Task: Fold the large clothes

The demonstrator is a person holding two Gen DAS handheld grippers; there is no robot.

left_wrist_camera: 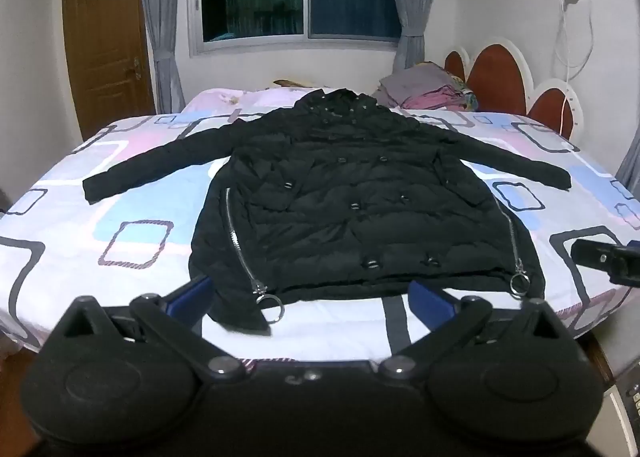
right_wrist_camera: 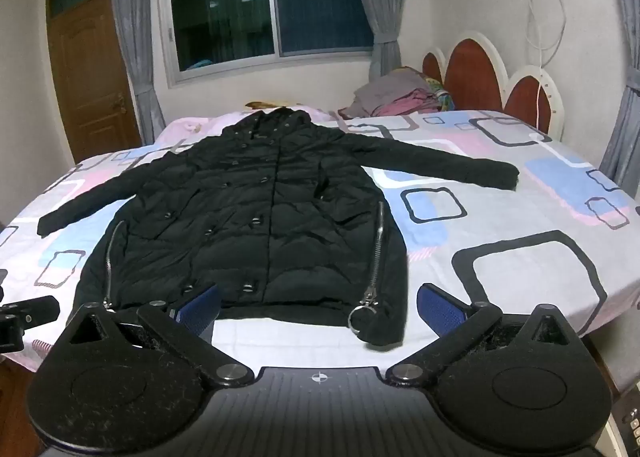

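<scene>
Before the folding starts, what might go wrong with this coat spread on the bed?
The black coat is puffy and quilted, so folds may spring back. The ring zipper pulls at the hem could snag a gripper pad. Both the left gripper and right gripper are open near the bed edge, where the hem may slide off.

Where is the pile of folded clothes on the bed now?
In both wrist views the grey and pink pile of folded clothes sits at the bed's far right, beside the red headboard, beyond the black jacket's hood.
</scene>
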